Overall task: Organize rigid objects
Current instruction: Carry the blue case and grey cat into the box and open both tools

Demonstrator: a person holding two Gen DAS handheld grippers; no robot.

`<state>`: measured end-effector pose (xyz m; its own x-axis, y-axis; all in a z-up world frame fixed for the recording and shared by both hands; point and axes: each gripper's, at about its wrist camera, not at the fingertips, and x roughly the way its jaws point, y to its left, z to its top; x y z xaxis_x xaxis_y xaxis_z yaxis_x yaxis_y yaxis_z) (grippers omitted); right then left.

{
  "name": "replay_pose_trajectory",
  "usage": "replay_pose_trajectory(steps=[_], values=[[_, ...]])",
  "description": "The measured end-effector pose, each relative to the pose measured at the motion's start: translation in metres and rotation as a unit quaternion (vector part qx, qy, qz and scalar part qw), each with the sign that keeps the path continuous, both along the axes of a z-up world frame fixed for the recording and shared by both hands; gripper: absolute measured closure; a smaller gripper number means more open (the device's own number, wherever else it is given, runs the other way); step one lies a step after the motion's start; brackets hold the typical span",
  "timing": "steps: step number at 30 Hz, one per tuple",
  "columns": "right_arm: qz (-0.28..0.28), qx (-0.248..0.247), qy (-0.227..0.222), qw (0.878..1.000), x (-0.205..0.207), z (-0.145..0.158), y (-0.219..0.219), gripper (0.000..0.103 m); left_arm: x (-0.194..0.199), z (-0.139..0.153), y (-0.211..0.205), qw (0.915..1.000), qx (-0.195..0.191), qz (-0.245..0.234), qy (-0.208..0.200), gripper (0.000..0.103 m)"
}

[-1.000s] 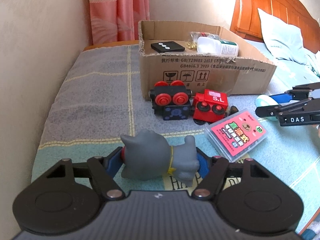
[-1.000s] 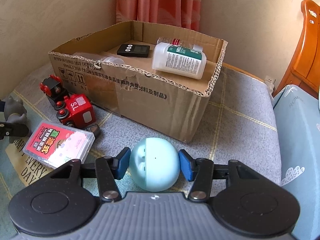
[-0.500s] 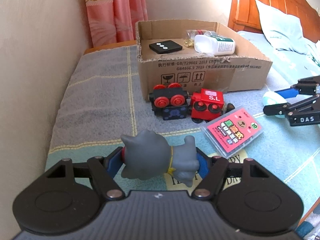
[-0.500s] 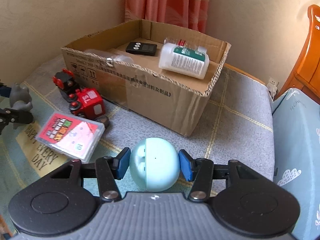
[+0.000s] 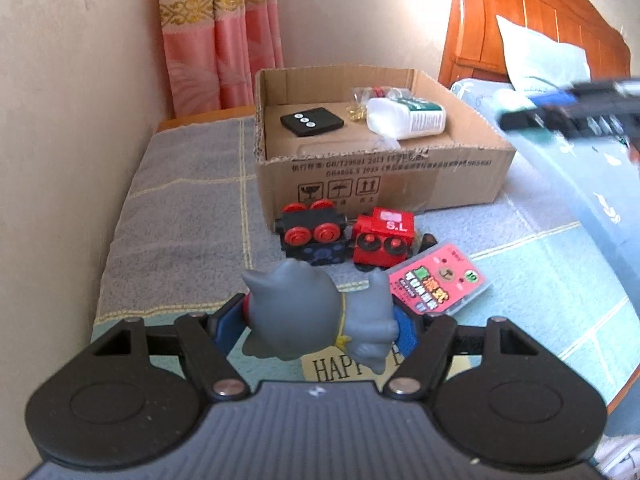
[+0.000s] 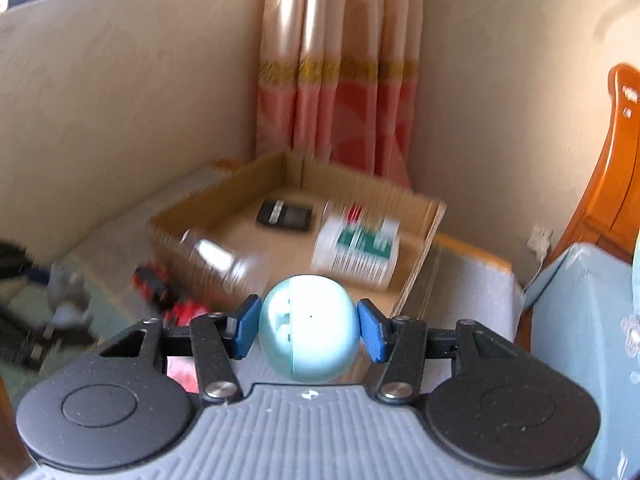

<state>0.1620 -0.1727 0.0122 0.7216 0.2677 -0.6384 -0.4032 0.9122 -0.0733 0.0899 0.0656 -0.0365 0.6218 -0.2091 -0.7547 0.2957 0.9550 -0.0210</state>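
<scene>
Right gripper (image 6: 309,330), clamped on pale blue ball (image 6: 308,328), now lifted off bed, nearing cardboard box (image 5: 384,176) right edge; drop-in likely next. Left gripper (image 5: 320,320) still pinches grey figurine (image 5: 316,316), raised near bed's front edge. 2 items airborne.

"S.L" on red train car (image 5: 383,236), "HAPP" on mat (image 5: 340,368), "10" on card box (image 5: 472,277)

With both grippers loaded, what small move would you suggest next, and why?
Probably carry the right gripper a little farther forward over the box, then release: it grips the blue ball just short of the rim, with bare floor beside the bottle.
</scene>
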Motion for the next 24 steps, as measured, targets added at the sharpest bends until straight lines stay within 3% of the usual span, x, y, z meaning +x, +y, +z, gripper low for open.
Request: replay_pose_trajectory(steps=[4,10,11,12,14,17,24], values=[[-0.008,-0.004,0.001,1.0,0.033,0.001,0.007,0.045,-0.003,0.002,0.001,1.0,-0.001,0.005,-0.002,0.031],[-0.047,-0.013,0.048,0.998,0.07,-0.027,0.017,0.045,-0.008,0.005,0.009,0.9997,-0.008,0.024,-0.004,0.031],[-0.053,-0.008,0.049,0.997,0.071,-0.029,0.016,0.039,-0.009,0.006,0.01,0.9996,-0.008,0.025,-0.005,0.031],[-0.062,0.001,0.044,0.997,0.07,-0.03,0.015,0.02,-0.009,0.007,0.01,0.9996,-0.007,0.026,-0.005,0.031],[-0.082,0.018,0.032,0.996,0.067,-0.026,0.01,0.0,-0.007,0.008,0.01,0.9997,-0.004,0.025,-0.006,0.031],[-0.097,0.042,0.035,0.994,0.06,-0.02,0.002,0.0,-0.002,0.011,0.009,0.9997,-0.001,0.022,-0.009,0.031],[-0.146,0.016,0.053,0.988,0.034,-0.014,-0.003,0.0,0.03,0.041,-0.006,0.9992,0.005,-0.012,-0.039,0.031]])
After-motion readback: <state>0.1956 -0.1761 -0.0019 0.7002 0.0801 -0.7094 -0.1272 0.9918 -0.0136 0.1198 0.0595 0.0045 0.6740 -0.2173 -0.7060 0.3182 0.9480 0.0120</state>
